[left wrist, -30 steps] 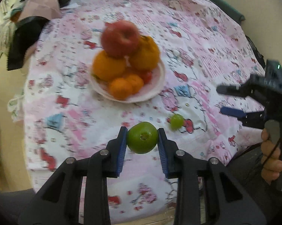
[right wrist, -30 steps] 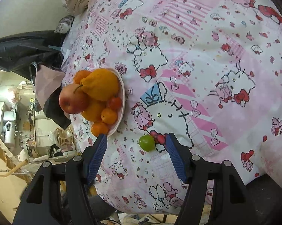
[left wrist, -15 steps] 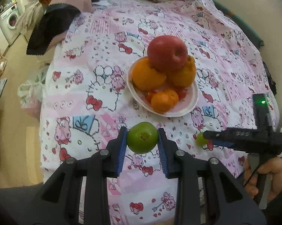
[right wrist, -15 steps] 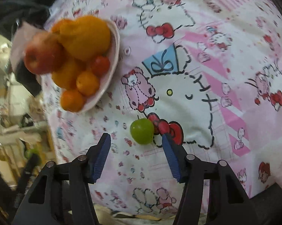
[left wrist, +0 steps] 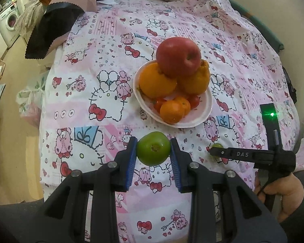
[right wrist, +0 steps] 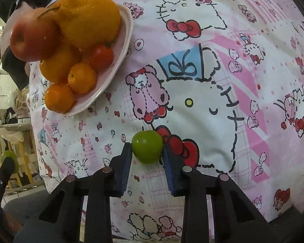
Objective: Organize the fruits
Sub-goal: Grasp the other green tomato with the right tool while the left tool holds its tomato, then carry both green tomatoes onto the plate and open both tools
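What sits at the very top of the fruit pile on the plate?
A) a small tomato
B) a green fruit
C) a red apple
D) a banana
C: the red apple rests on top of the two big oranges on the white plate; the green fruits are off the plate, between the grippers' fingers.

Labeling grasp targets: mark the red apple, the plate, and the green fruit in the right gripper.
red apple (left wrist: 179,56), left wrist view, on its front skin
plate (left wrist: 202,114), left wrist view, on its bare near rim
green fruit (right wrist: 147,149), right wrist view, on its center, between the pads
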{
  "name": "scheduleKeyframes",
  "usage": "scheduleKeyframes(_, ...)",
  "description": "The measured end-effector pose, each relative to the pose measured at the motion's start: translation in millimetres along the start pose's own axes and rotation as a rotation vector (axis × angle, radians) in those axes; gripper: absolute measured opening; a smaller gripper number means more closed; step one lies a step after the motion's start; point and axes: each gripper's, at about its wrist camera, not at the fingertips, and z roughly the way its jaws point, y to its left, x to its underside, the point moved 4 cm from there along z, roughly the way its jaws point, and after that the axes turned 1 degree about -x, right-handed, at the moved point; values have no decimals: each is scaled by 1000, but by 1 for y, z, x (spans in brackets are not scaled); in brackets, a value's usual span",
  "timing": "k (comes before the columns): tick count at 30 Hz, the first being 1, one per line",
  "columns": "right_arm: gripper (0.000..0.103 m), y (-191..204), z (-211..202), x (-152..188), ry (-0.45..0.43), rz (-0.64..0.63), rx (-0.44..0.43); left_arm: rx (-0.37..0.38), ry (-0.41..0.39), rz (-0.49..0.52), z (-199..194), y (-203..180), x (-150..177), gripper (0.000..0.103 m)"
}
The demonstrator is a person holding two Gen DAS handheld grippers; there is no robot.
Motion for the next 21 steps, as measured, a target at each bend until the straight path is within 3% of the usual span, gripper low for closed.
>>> scheduleKeyframes(12, 32, -33, -88, -9, -241, 100, -153, -43, -14, -1, 5, 3, 2, 28)
scheduleKeyframes(21, 32, 23, -85, -40, -234, -56, -197, -64, -13, -4, 4, 9, 7, 28)
